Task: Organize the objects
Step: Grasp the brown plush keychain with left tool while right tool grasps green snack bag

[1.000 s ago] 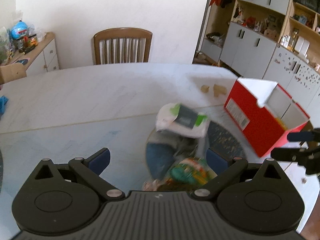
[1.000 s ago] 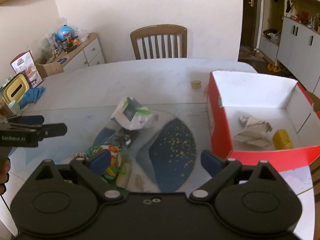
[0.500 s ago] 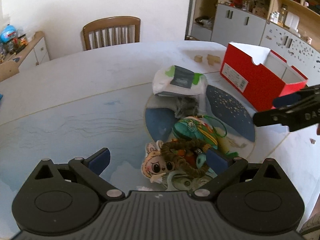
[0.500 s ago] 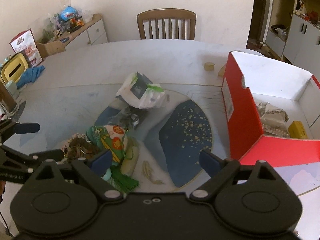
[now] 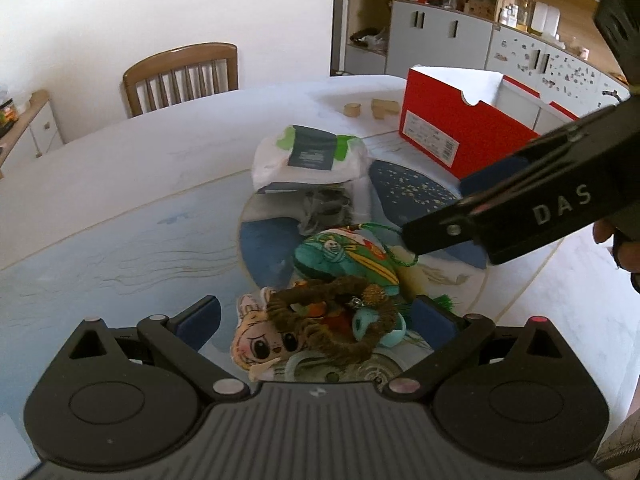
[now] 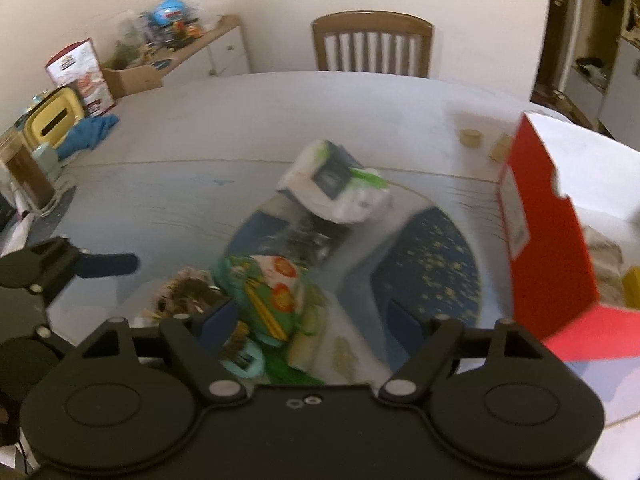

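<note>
A pile of small items lies on the blue round mat point(image 5: 412, 192). It holds a green embroidered pouch point(image 5: 348, 256), a brown woven ring point(image 5: 328, 320), a tiger plush face point(image 5: 260, 344) and a white packet with a dark label point(image 5: 310, 156). My left gripper point(image 5: 316, 318) is open, low over the ring and the plush. My right gripper point(image 6: 312, 320) is closing with the green pouch point(image 6: 272, 288) between its fingers; the pads do not press on it. The red shoebox point(image 6: 548, 240) stands open to the right.
Crumpled paper and a yellow block point(image 6: 632, 288) lie in the box. Two small wooden pieces point(image 5: 353, 109) sit beyond the packet. A wooden chair point(image 6: 372, 44) stands at the table's far side. A yellow container point(image 6: 52, 120) and a blue cloth point(image 6: 90, 132) are at the left edge.
Both grippers have come down and closer to the pile. The right gripper has swung left, now large in the left wrist view, and its fingers stand closer together.
</note>
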`<action>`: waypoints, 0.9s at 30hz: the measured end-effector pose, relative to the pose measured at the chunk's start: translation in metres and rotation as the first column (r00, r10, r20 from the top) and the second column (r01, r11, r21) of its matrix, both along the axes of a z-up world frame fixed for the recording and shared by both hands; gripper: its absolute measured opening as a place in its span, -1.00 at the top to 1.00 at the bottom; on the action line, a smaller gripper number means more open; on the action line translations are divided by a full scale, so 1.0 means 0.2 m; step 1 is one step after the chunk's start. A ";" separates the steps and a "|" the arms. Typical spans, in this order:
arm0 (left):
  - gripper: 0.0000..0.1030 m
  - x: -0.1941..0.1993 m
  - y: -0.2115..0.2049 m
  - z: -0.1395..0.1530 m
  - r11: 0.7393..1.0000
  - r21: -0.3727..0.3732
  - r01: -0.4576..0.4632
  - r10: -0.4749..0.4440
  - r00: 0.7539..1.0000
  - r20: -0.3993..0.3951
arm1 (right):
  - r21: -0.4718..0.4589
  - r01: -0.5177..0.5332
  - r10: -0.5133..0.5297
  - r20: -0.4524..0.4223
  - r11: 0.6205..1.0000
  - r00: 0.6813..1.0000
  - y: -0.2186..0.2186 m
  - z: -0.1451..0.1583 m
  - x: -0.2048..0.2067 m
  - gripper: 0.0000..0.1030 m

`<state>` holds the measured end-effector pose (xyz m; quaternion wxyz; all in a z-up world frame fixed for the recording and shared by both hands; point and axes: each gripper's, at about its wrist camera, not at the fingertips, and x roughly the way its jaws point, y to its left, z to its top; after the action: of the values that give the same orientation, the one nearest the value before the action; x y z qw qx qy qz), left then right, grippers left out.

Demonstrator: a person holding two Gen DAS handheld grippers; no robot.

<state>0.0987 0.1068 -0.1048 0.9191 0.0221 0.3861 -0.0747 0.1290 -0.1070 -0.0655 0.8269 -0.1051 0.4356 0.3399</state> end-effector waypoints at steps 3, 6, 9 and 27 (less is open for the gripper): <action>-0.97 0.02 -0.01 -0.02 1.000 -0.004 0.005 -0.005 1.000 -0.007 | -0.009 -0.008 0.008 0.000 1.000 1.000 0.04 -0.01 0.01 -0.52; -0.93 0.02 -0.01 -0.02 1.000 -0.010 0.014 -0.014 1.000 -0.003 | -0.003 -0.012 0.012 -0.013 1.000 1.000 0.06 -0.02 0.03 -0.45; -0.82 0.03 -0.02 -0.03 1.000 -0.011 0.023 -0.023 1.000 -0.002 | 0.022 -0.036 0.036 -0.016 0.999 0.999 0.08 -0.01 0.03 -0.41; -0.22 0.08 -0.01 -0.06 0.999 -0.037 0.033 -0.034 0.999 -0.029 | -0.007 -0.095 0.094 -0.093 0.995 0.991 0.23 -0.13 0.08 -0.18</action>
<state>0.1140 0.1057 -0.1172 0.9122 0.0108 0.3979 -0.0977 0.1453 -0.0605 -0.0911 0.7882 -0.1143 0.4699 0.3806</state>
